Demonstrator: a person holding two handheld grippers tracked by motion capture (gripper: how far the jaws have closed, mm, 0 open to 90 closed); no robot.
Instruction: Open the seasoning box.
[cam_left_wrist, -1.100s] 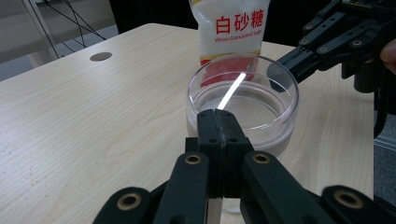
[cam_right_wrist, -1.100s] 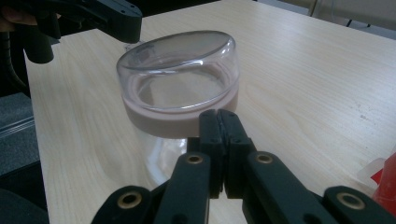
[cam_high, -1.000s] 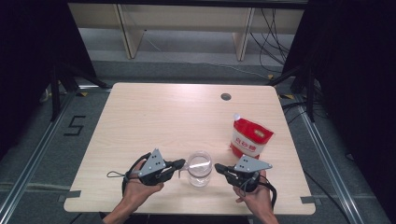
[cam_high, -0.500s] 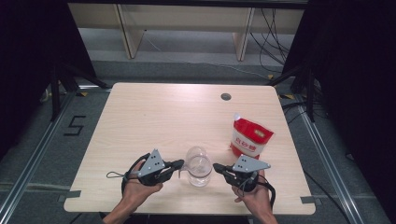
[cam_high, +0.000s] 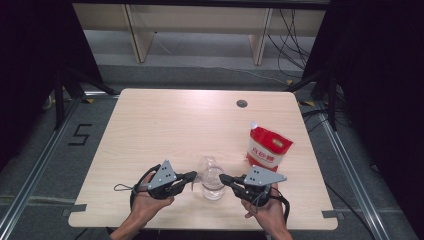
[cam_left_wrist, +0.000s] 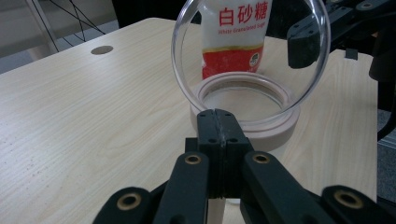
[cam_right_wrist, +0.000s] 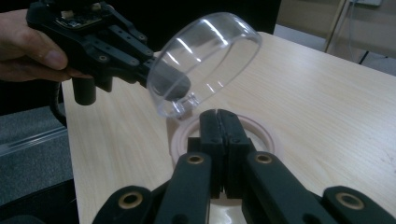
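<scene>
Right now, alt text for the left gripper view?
The left gripper's shut black fingers point at a clear jar with its round lid flipped upright. Behind the jar stands a red and white sugar bag on the wooden table.

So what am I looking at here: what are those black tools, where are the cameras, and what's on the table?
A person holds a two-jaw tool in each hand: the left hand-held gripper and the right hand-held gripper. One camera looks down from above; the other two ride on the tools, looking along their black jaws. On the wooden table stands a clear jar with a pale rim, its clear hinged lid flipped up. Behind it stands a red-and-white sugar bag. Both pairs of jaws are shut, meeting the jar from either side; whether they pinch it is unclear.
</scene>
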